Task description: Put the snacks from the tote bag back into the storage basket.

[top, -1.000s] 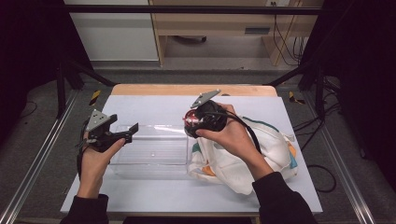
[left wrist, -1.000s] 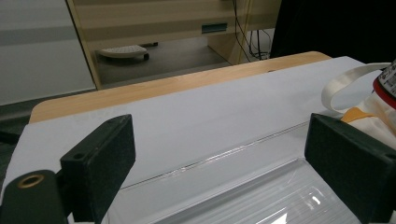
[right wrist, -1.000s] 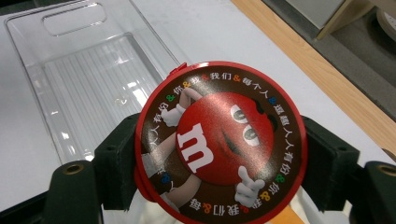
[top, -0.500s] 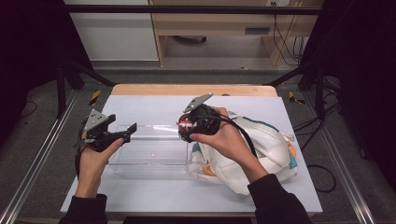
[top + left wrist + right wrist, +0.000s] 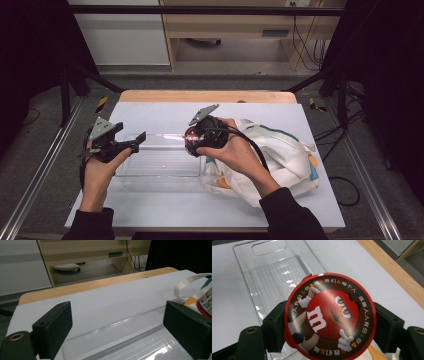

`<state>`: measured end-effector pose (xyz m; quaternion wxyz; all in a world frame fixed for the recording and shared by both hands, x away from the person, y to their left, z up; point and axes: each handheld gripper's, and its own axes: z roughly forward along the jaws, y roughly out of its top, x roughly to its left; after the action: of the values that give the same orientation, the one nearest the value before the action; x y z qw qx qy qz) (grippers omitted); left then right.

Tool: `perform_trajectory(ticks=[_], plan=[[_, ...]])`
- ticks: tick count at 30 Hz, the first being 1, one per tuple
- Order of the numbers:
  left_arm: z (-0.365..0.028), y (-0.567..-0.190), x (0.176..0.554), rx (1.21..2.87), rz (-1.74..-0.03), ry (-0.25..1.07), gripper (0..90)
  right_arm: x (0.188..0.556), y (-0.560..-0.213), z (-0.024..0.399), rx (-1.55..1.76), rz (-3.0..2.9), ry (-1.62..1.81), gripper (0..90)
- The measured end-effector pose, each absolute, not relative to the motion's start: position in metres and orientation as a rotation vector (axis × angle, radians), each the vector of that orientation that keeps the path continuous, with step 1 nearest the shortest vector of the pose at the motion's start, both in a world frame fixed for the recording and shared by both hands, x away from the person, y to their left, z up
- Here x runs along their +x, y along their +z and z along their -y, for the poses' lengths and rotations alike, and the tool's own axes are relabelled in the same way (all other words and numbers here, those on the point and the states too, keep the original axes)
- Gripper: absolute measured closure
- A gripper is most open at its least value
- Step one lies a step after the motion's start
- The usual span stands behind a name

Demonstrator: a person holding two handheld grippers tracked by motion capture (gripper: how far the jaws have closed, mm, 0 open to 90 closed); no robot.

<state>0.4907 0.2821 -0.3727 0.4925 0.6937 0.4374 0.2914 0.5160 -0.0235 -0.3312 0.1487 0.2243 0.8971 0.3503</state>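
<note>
Red-lidded candy tub (image 5: 329, 315) clamped between right gripper (image 5: 196, 142) fingers, poised for the clear tray (image 5: 160, 172); left gripper (image 5: 131, 145) fingers open, steadying nothing.

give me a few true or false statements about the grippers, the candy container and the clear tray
1. The right gripper grips a round red-lidded candy container between its jaws. True.
2. The clear tray already holds several items. False: it is empty.
3. The left gripper is clamped on the tray's rim. False: its jaws stand wide apart with nothing pressed between them, above the tray's end.
4. A cloth bag lies on the table to the right of the tray in the high view. True.
5. The candy container rests on the tray floor. False: it is held in the air at the tray's right end.
</note>
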Motion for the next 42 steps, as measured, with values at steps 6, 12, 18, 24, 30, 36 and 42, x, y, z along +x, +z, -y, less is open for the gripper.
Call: perform_trajectory(ticks=[6, 12, 18, 24, 30, 36, 42], plan=[[-0.284, -0.372, 0.49, 1.681, -1.062, 0.708, 8.7, 0.517, -0.334, 0.018, 0.639, -2.589, 1.011, 26.0], [-0.286, -0.372, 0.49, 1.676, -1.067, 0.706, 8.7, 0.519, -0.336, 0.014, 0.637, -2.595, 1.008, 26.0], [-0.286, -0.372, 0.49, 1.678, -1.068, 0.706, 8.7, 0.521, -0.337, 0.008, 0.635, -2.604, 1.005, 26.0], [-0.287, -0.372, 0.49, 1.678, -1.068, 0.706, 8.7, 0.522, -0.34, 0.004, 0.633, -2.608, 0.998, 26.0], [-0.288, -0.372, 0.49, 1.676, -1.069, 0.706, 8.7, 0.523, -0.343, -0.001, 0.634, -2.618, 0.989, 26.0], [-0.288, -0.372, 0.49, 1.676, -1.07, 0.705, 8.7, 0.525, -0.348, -0.005, 0.629, -2.627, 0.981, 26.0], [-0.288, -0.372, 0.49, 1.674, -1.071, 0.704, 8.7, 0.527, -0.355, -0.007, 0.637, -2.637, 0.969, 26.0]])
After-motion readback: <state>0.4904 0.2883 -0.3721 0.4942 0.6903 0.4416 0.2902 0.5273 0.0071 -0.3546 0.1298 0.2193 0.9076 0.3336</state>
